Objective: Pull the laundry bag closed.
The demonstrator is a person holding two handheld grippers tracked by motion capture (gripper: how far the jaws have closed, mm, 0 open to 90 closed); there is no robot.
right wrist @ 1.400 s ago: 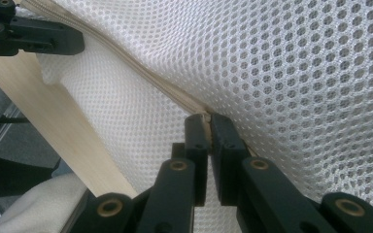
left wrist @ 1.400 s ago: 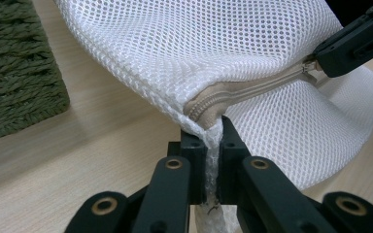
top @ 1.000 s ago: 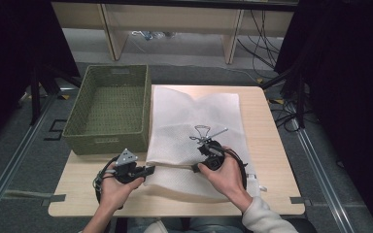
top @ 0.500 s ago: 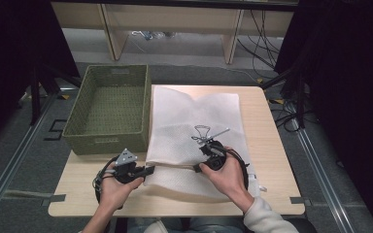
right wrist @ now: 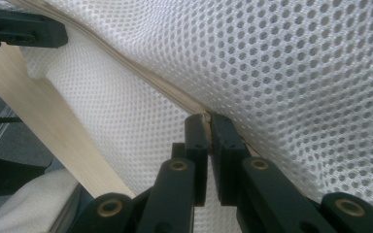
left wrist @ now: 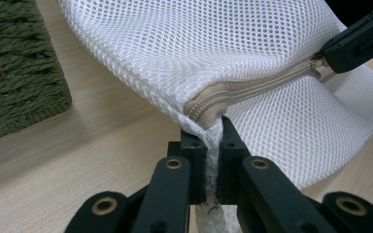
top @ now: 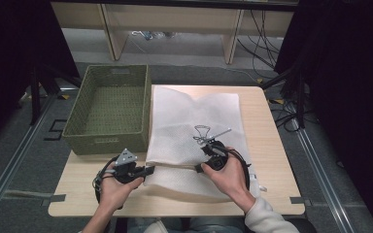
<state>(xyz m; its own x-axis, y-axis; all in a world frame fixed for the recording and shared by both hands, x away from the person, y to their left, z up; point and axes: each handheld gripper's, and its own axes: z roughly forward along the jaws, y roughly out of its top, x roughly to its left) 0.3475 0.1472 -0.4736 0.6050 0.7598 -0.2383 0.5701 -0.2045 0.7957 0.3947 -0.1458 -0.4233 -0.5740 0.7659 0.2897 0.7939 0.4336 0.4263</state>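
Left gripper (left wrist: 212, 145) clamped on mesh bag (top: 194, 121) corner, right gripper (right wrist: 209, 127) clamped on zipper (left wrist: 262, 86), pull tab hidden, basket (top: 108, 104) cut off beside.

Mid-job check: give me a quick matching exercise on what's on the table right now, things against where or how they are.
Things:
1. left gripper
2. right gripper
3. woven green basket
4. white mesh bag

States:
A. lies spread over the table's middle, near edge lifted
B. shut on the bag's corner at the zipper's end
C. stands on the table's left, beside the bag
D. shut on the zipper farther along the seam

Pairs: 1-B, 2-D, 3-C, 4-A
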